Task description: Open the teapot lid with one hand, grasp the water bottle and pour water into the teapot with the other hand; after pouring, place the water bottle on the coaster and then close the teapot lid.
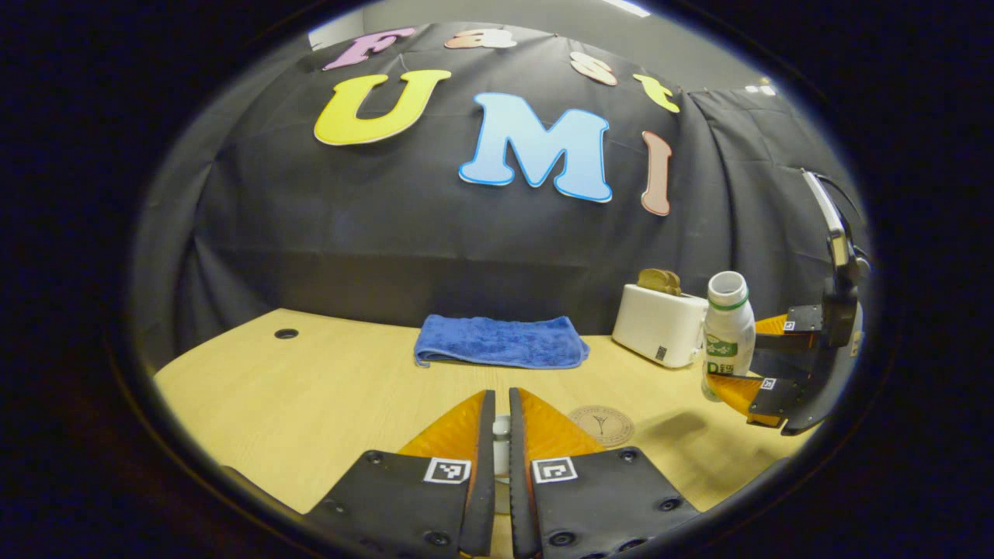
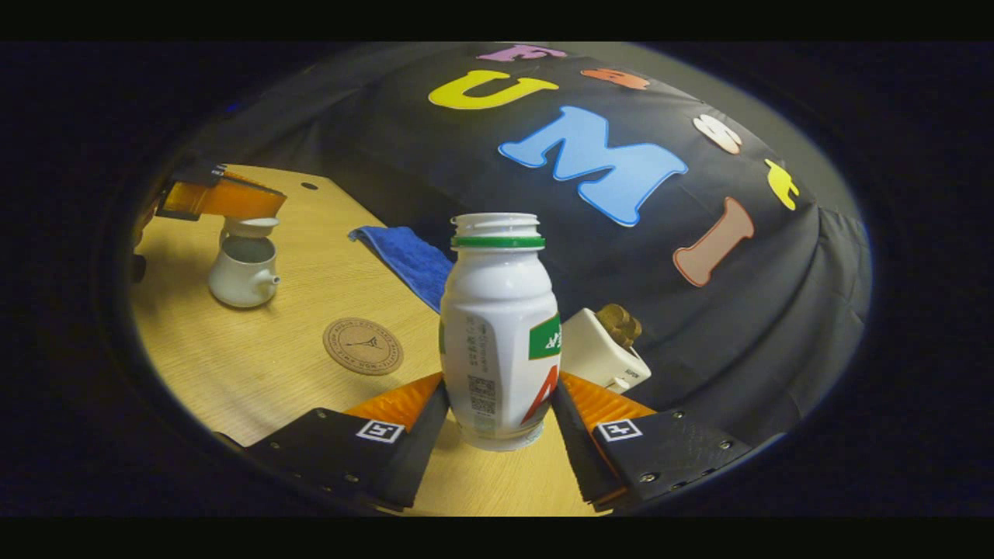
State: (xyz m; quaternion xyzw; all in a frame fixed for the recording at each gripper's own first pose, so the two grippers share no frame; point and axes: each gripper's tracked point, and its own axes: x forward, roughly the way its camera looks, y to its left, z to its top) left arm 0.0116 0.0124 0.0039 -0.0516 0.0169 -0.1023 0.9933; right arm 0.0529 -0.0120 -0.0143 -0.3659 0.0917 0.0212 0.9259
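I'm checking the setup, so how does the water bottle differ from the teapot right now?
The water bottle is tall, labelled and gripped by the right tongs; the teapot is squat, plain and sits on the table. The bottle is capless; the teapot's lid hangs above it in the left tongs. Both are white.

Uncapped white bottle [image 2: 499, 334] upright, aloft; lidless white teapot [image 2: 243, 271] beyond round coaster [image 2: 363, 346].

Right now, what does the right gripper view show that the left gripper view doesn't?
The right gripper view adds the white teapot, open, with the left tongs holding its lid just above it. The left gripper view adds a side look at the right tongs, clamped on the water bottle. Both share that bottle, the coaster, blue towel, toaster and table.
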